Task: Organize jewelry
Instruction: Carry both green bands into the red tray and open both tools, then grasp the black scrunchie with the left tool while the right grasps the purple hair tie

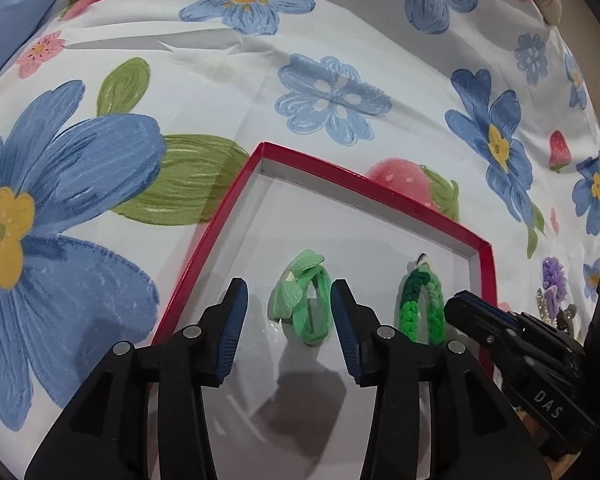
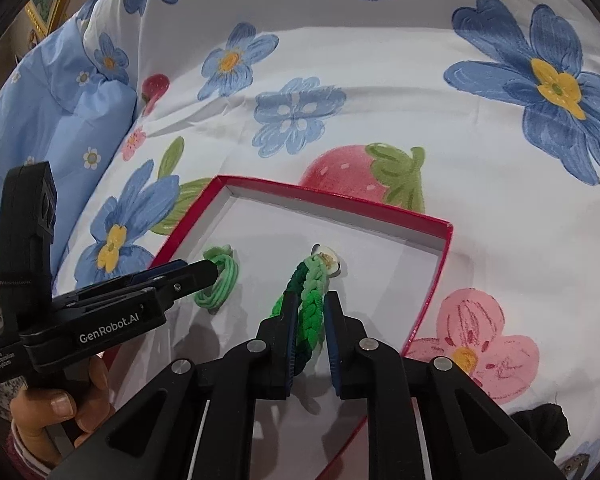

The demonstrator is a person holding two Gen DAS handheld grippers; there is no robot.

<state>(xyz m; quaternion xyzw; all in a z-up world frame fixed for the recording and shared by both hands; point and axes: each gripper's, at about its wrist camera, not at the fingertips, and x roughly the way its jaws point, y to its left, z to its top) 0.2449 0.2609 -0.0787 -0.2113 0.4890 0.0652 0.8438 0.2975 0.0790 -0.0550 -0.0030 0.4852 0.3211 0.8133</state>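
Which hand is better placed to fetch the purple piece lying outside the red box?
Right, probably. The purple piece lies beyond the red box wall on the right gripper's side. The left gripper stands open over the light green hair tie, farther away.

We see our right gripper w/ jaws slightly apart, the braided green band running between them, lying on the white floor of the red box. Left gripper reaches in from the left, tip at the light green hair tie. A hand holds its handle. Box sits on a flowered sheet.
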